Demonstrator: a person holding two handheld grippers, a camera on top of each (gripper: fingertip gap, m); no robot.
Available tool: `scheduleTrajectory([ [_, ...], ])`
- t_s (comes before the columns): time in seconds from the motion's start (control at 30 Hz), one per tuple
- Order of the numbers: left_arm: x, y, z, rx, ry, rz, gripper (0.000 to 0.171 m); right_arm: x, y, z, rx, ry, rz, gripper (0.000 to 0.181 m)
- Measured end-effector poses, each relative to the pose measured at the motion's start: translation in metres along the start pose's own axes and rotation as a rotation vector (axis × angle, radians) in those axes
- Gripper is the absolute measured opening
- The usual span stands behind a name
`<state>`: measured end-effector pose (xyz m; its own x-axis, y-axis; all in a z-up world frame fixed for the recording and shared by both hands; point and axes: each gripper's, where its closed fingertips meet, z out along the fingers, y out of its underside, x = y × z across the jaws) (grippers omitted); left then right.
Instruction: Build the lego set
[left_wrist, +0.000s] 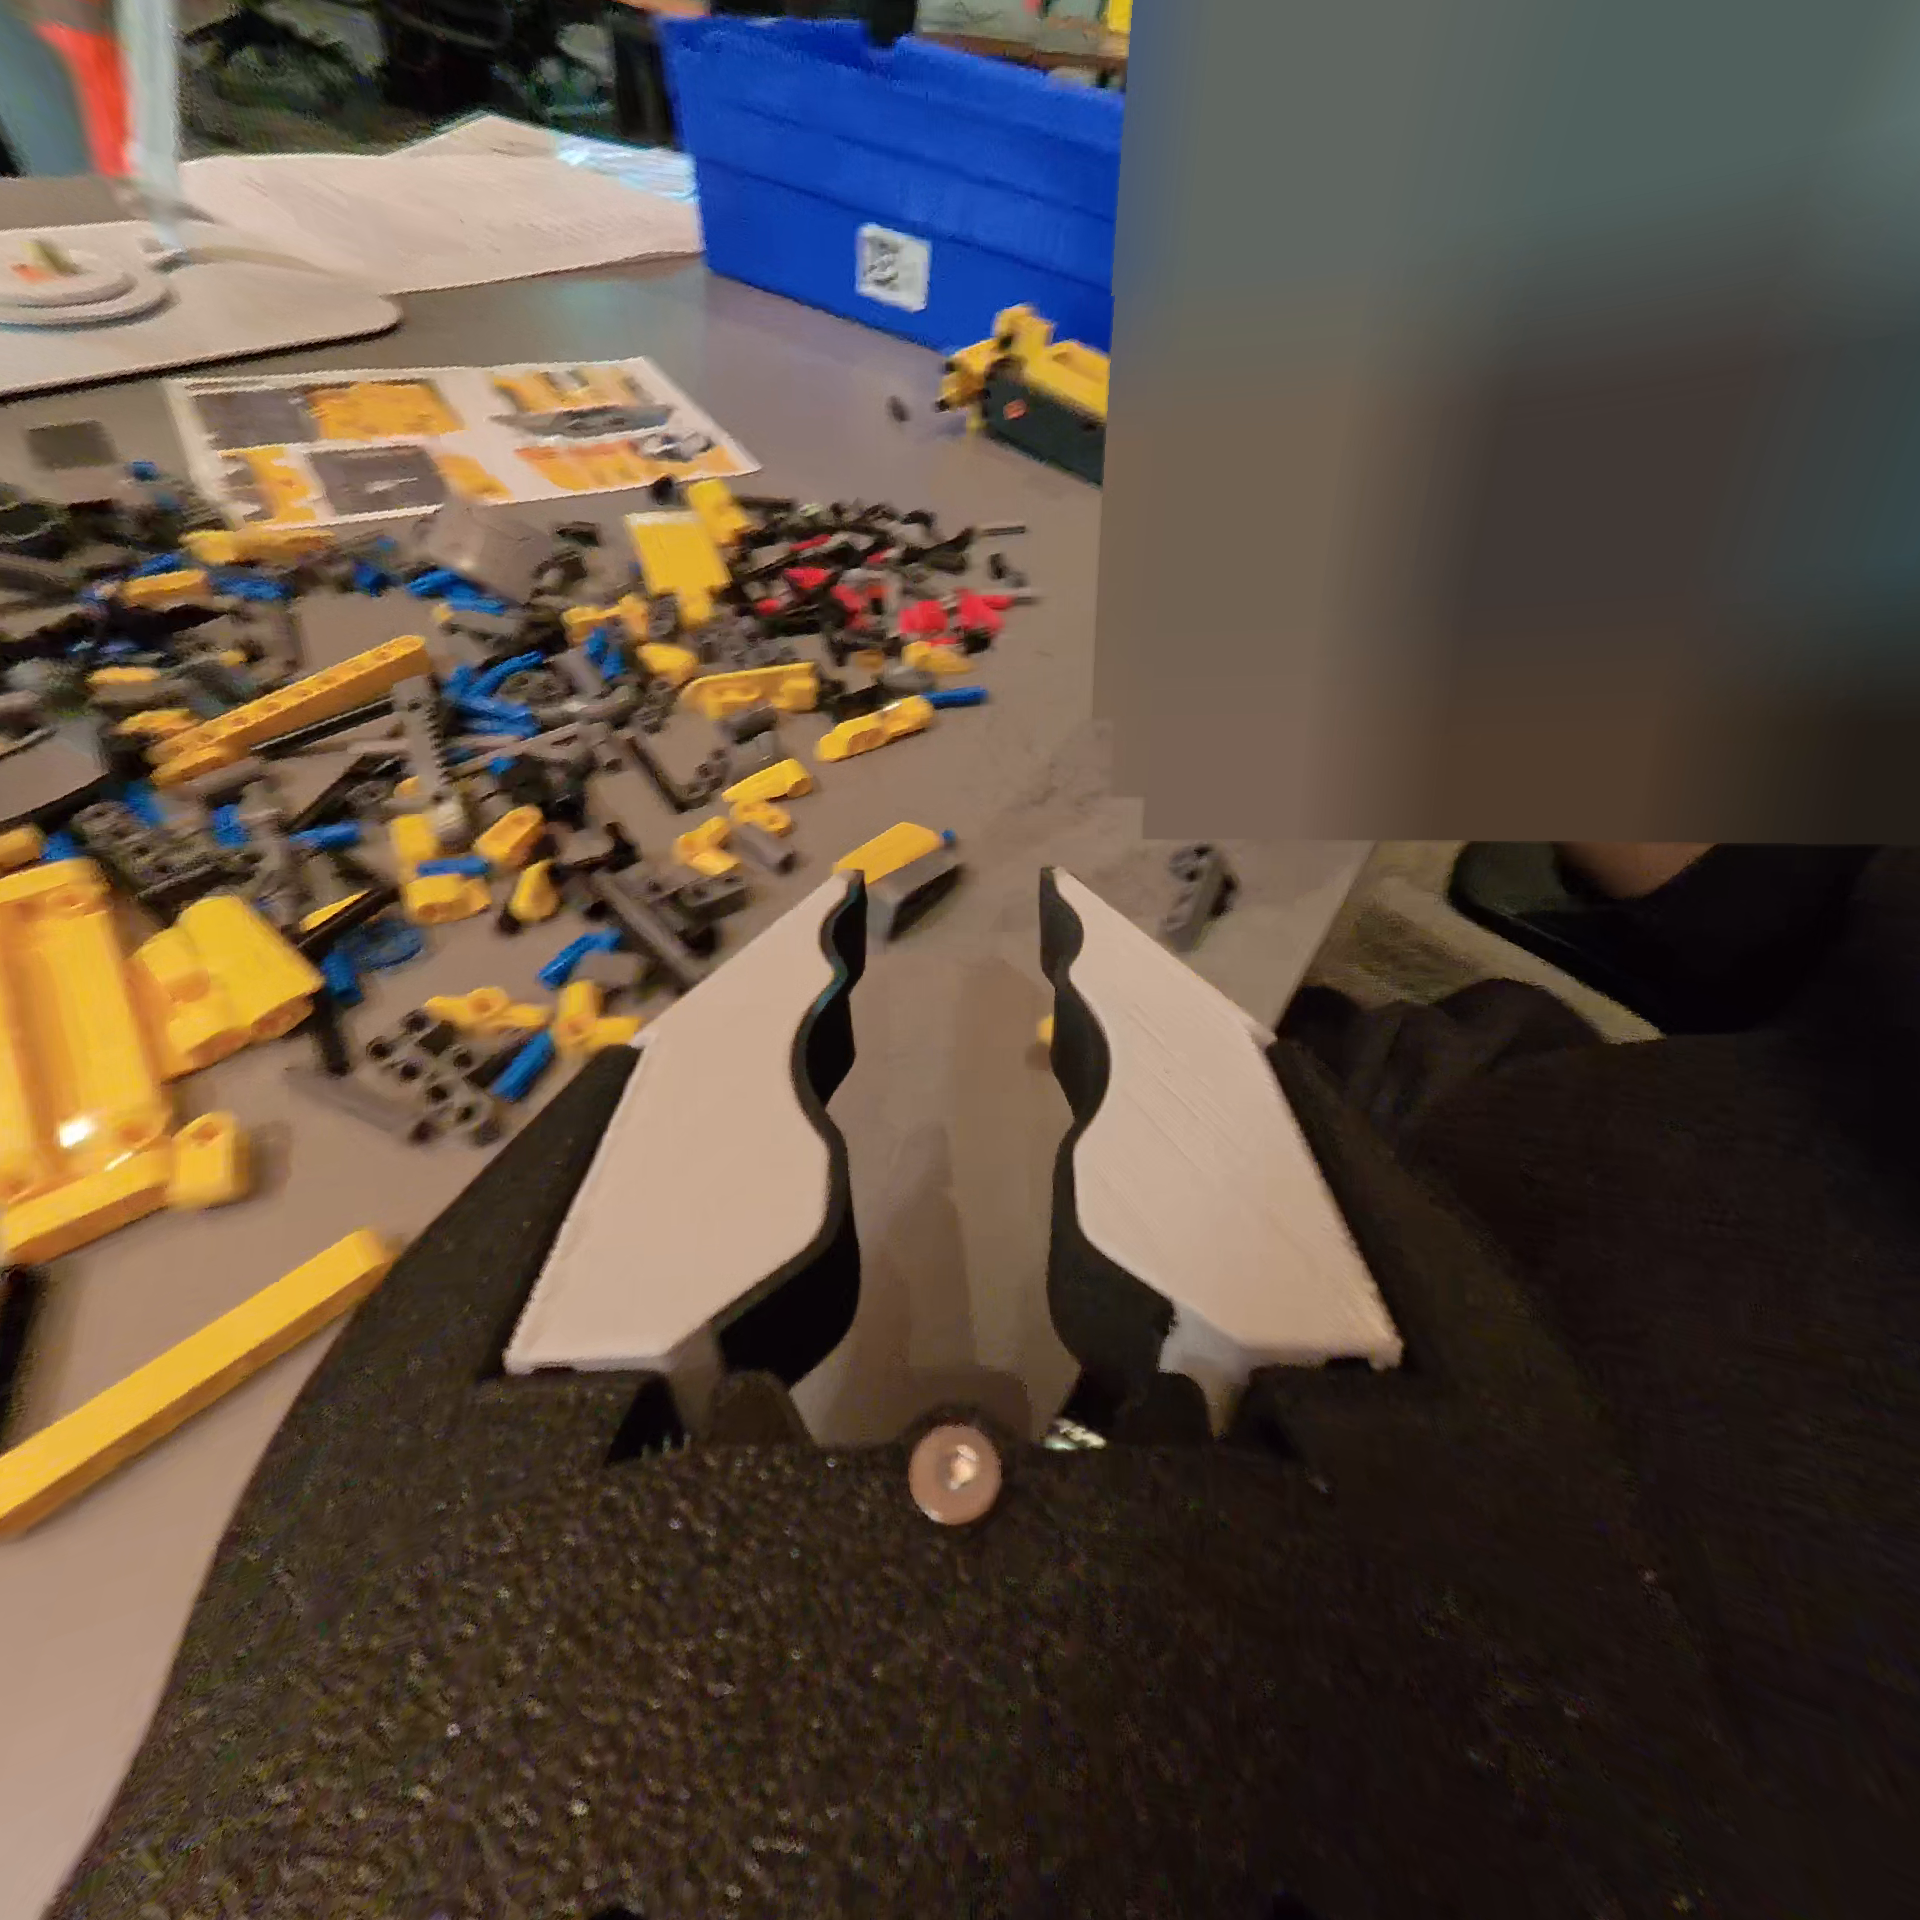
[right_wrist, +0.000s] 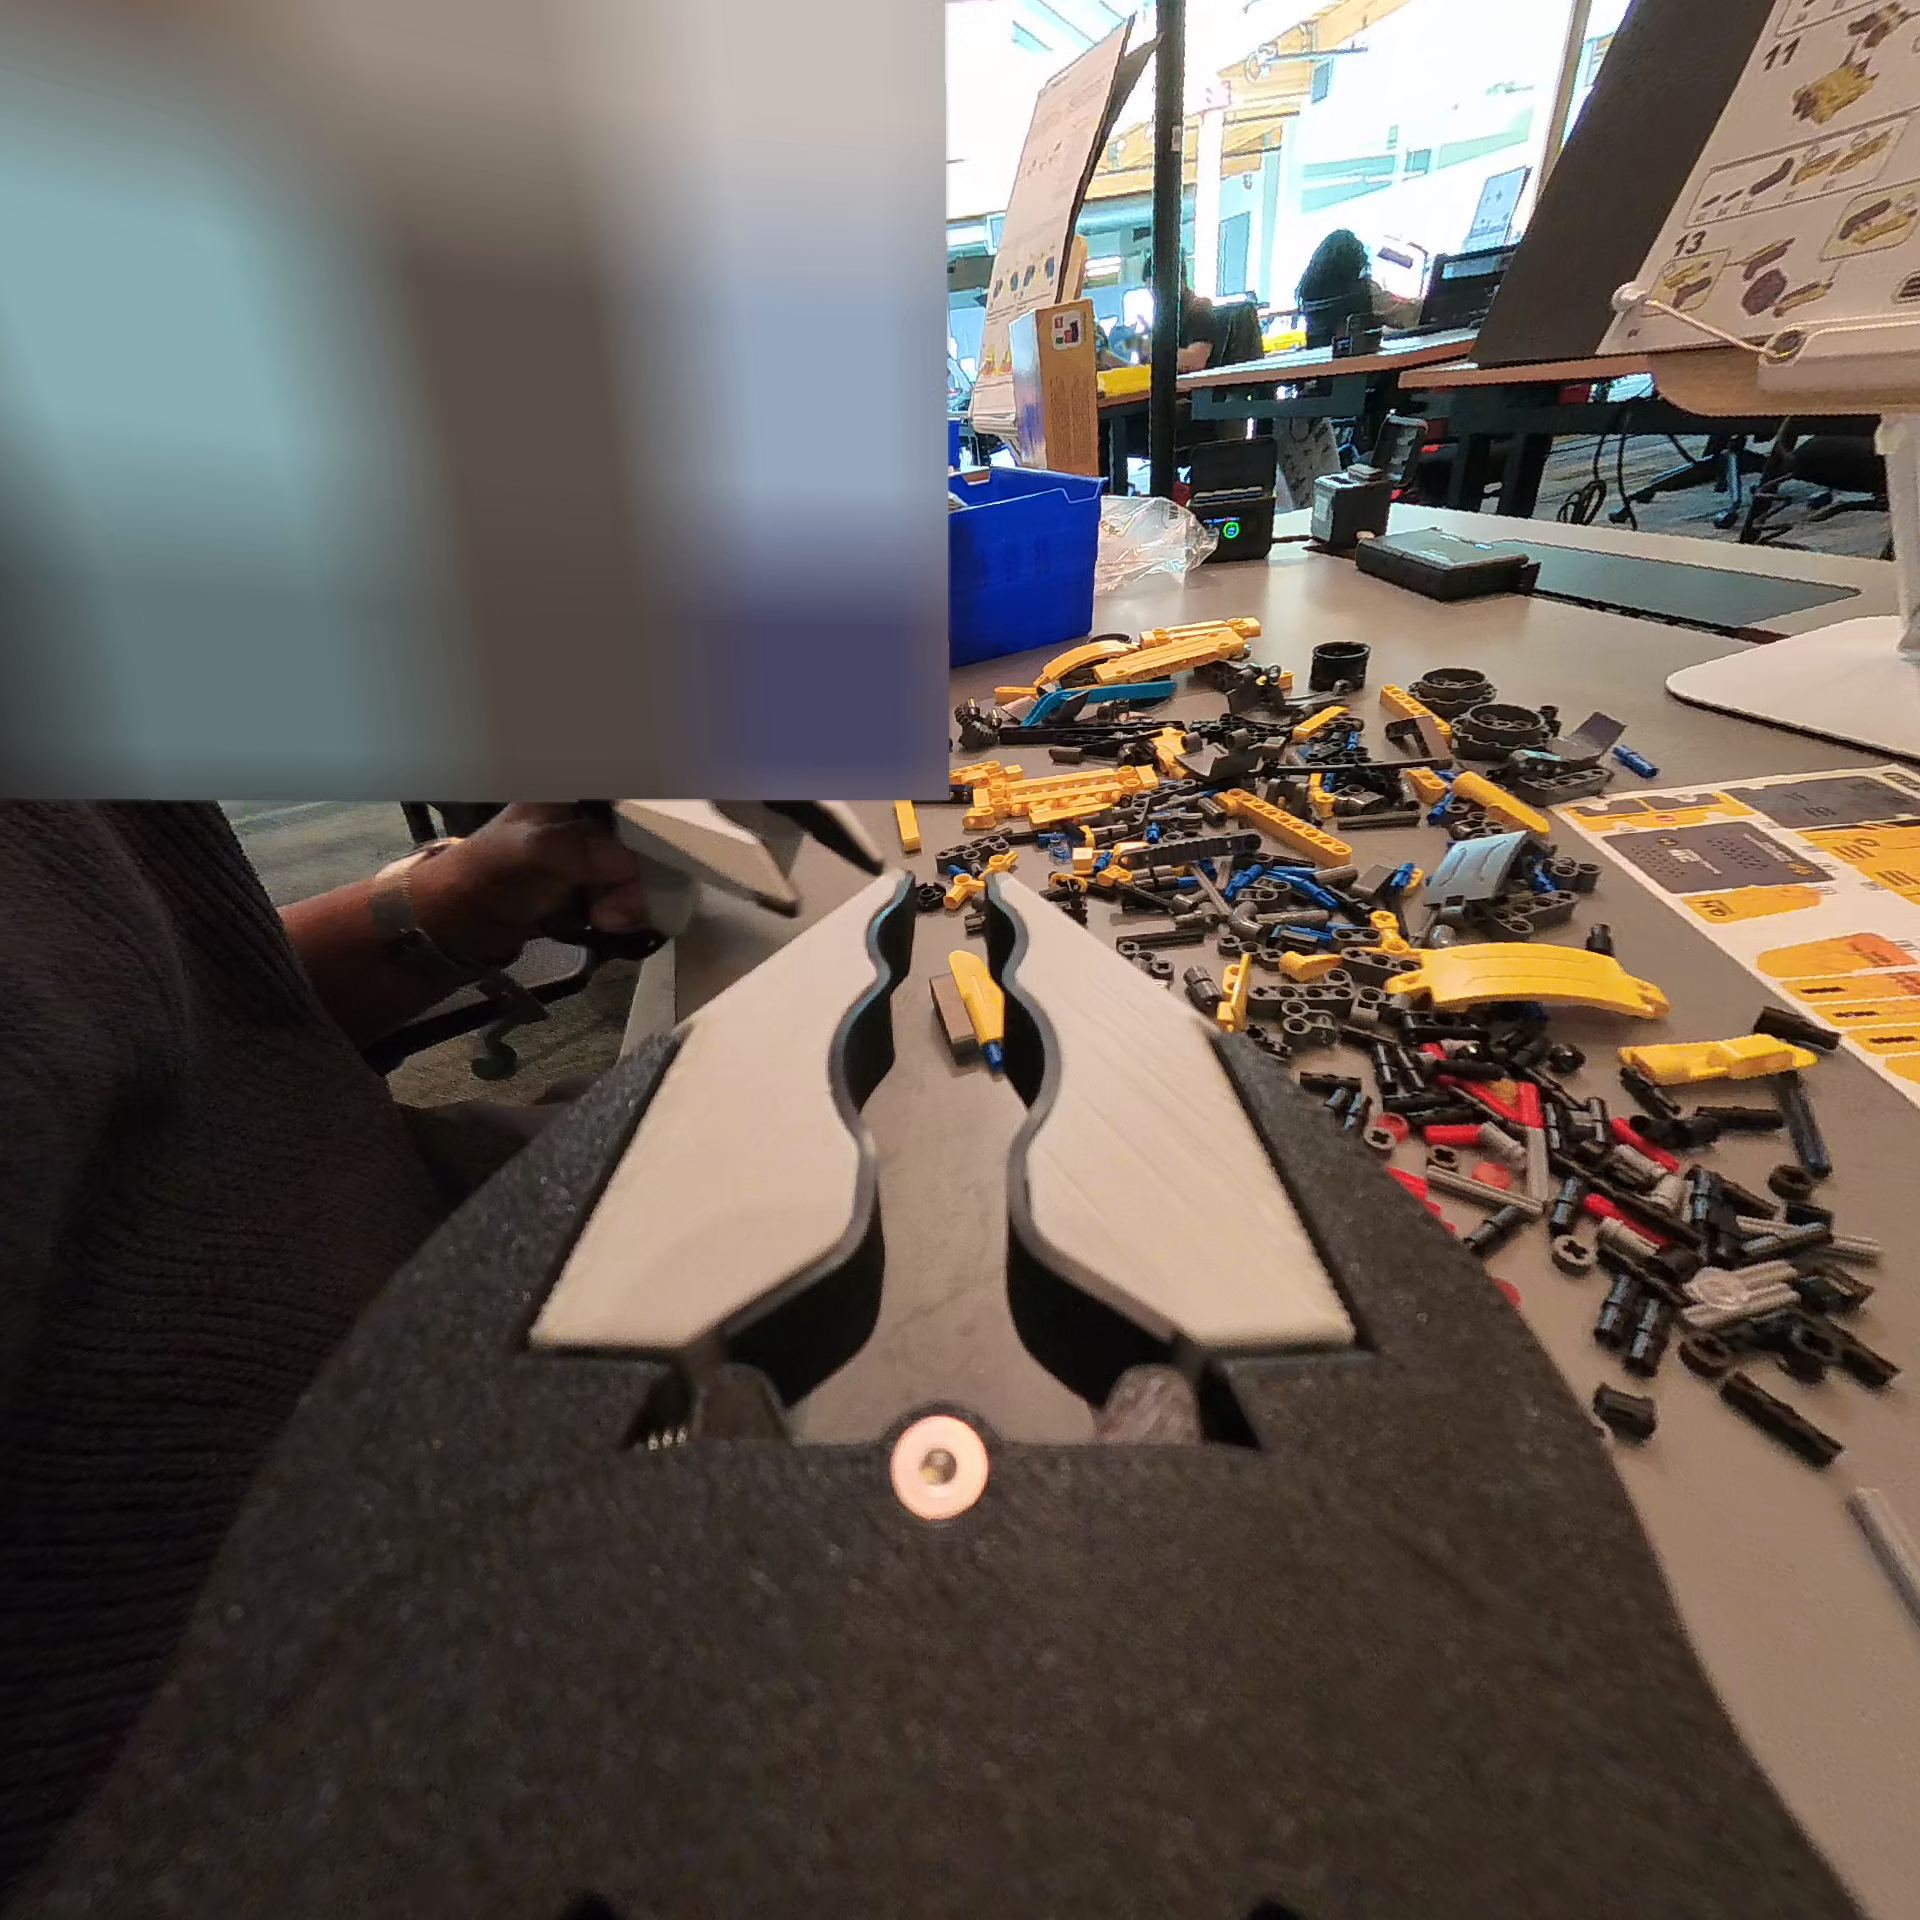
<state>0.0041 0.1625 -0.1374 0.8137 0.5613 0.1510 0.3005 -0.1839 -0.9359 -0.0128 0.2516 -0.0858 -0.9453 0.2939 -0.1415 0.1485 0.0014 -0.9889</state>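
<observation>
My left gripper (left_wrist: 951, 883) is open and empty above the grey table's near edge. Just past its left fingertip lies a small yellow-and-grey piece with a blue pin (left_wrist: 902, 871). My right gripper (right_wrist: 951, 888) is open and empty, low over the table. The same small yellow-and-grey piece (right_wrist: 971, 1006) lies on the table between its fingers, untouched. The left gripper (right_wrist: 717, 847) also shows in the right wrist view, held by a hand (right_wrist: 520, 883). A heap of yellow, black, blue and red building pieces (left_wrist: 468, 727) covers the table; it also shows in the right wrist view (right_wrist: 1351, 914).
A blue bin (left_wrist: 894, 197) stands at the back, also in the right wrist view (right_wrist: 1023, 561). A sticker sheet (left_wrist: 457, 436) lies behind the heap. A partly built yellow model (left_wrist: 1029, 390) sits near the bin. A white stand base (right_wrist: 1808, 675) holds an instruction booklet (right_wrist: 1787, 177). About 11 cm separates my left fingertips from my right. The left gripper is farther from the partly built yellow model (left_wrist: 1029, 390), some 35 cm, than the right, some 25 cm.
</observation>
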Motion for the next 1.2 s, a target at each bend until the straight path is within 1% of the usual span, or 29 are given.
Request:
scheduleTrajectory([
  [0.07, 0.019, -0.007, 0.005, 0.024, 0.068, 0.005, 0.032, 0.0, -0.001, -0.001, 0.007, -0.001, 0.002, 0.012],
  [0.1, 0.028, -0.007, 0.01, 0.01, 0.088, 0.015, 0.032, 0.0, -0.001, -0.001, 0.011, -0.002, 0.004, 0.012],
  [0.17, 0.042, 0.004, 0.023, -0.076, 0.108, 0.056, 0.031, 0.0, -0.002, -0.002, 0.018, -0.004, 0.006, 0.012],
  [0.23, 0.05, 0.017, 0.034, -0.158, 0.095, 0.118, 0.028, 0.0, -0.004, -0.003, 0.027, -0.005, 0.007, 0.012],
  [0.33, 0.06, 0.03, 0.045, -0.243, 0.096, 0.189, 0.026, 0.0, -0.006, -0.005, 0.042, -0.007, 0.006, 0.012],
  [0.43, 0.064, 0.034, 0.051, -0.276, 0.082, 0.22, 0.025, 0.0, -0.007, -0.006, 0.057, -0.01, 0.008, 0.011],
  [0.53, 0.064, 0.037, 0.055, -0.308, 0.056, 0.247, 0.019, -0.001, -0.01, -0.008, 0.071, -0.013, 0.011, 0.011],
  [0.63, 0.065, 0.042, 0.057, -0.334, 0.036, 0.281, 0.01, -0.001, -0.012, -0.01, 0.09, -0.015, 0.013, 0.011],
  [0.7, 0.067, 0.041, 0.058, -0.331, 0.03, 0.297, 0.01, -0.001, -0.014, -0.012, 0.104, -0.015, 0.014, 0.012],
  [0.77, 0.068, 0.038, 0.058, -0.31, 0.02, 0.306, 0.01, -0.001, -0.017, -0.013, 0.119, -0.016, 0.018, 0.012],
  [0.83, 0.064, 0.028, 0.054, -0.255, -0.011, 0.311, 0.01, -0.002, -0.019, -0.015, 0.134, -0.019, 0.03, 0.012],
  [0.9, 0.059, 0.015, 0.048, -0.186, -0.028, 0.283, 0.01, -0.002, -0.021, -0.016, 0.151, -0.026, 0.043, 0.012],
  [1.03, 0.045, -0.01, 0.031, -0.023, -0.028, 0.144, 0.01, 0.002, -0.025, -0.02, 0.183, -0.021, 0.06, 0.011],
  [1.13, 0.037, -0.018, 0.023, 0.055, 0.0, 0.038, 0.01, 0.002, -0.025, -0.021, 0.19, -0.018, 0.066, 0.011],
  [1.2, 0.03, -0.018, 0.022, 0.082, -0.002, 0.006, 0.01, 0.002, -0.025, -0.021, 0.19, -0.016, 0.065, 0.011],
])
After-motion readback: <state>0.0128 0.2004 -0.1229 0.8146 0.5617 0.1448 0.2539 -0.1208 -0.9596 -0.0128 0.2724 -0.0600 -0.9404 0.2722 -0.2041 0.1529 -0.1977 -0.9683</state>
